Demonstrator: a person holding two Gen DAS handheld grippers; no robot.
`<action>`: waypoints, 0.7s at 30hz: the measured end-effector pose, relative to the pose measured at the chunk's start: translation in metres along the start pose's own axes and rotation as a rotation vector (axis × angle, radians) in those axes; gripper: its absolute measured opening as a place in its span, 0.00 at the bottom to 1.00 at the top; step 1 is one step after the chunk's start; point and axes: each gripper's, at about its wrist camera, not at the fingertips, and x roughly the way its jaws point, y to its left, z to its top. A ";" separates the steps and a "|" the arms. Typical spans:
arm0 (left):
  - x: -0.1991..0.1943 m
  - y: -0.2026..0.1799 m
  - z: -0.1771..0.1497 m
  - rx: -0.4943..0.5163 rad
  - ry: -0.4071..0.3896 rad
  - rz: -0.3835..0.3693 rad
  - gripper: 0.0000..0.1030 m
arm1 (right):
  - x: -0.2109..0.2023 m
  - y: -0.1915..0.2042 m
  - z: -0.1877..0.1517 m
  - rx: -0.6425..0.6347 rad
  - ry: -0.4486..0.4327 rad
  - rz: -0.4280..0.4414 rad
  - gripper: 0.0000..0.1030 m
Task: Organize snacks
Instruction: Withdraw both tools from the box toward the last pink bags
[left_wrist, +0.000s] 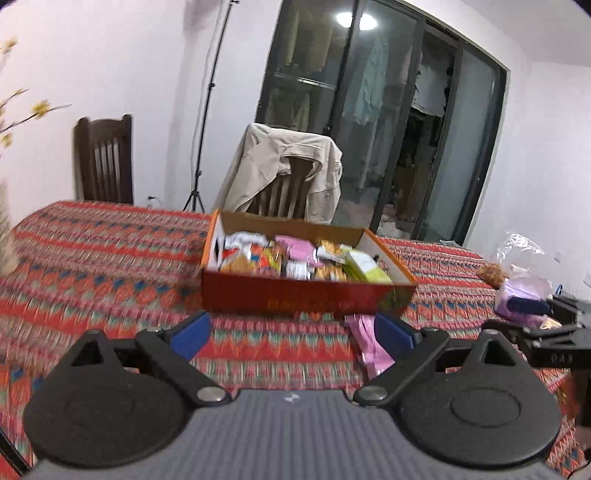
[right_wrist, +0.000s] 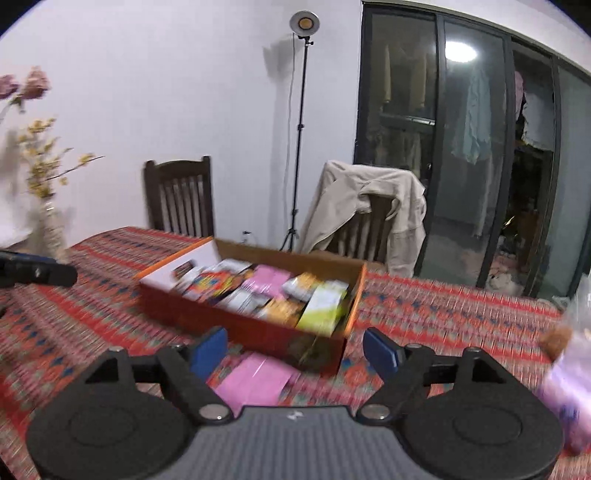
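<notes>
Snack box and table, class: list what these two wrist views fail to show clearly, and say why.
- Snack labels in the orange box: unreadable in both views, motion blur.
- Pink packet: left wrist view, partly hidden behind the left gripper finger.
- Purple bag: right wrist view, blurred and cut by the edge.
- Vase: left wrist view, cut by the edge.

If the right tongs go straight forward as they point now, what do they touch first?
Probably the pink packet on the table, lying between the open right tongs; behind it stands the snack box. Blur leaves depth uncertain.
</notes>
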 end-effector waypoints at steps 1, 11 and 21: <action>-0.008 0.000 -0.010 -0.011 -0.002 0.012 0.95 | -0.010 0.004 -0.010 0.008 0.002 0.004 0.84; -0.032 -0.007 -0.104 -0.152 0.150 0.064 0.95 | -0.070 0.035 -0.116 0.124 0.088 0.003 0.90; -0.034 -0.011 -0.101 -0.109 0.138 0.068 0.95 | -0.068 0.057 -0.126 0.108 0.102 0.018 0.90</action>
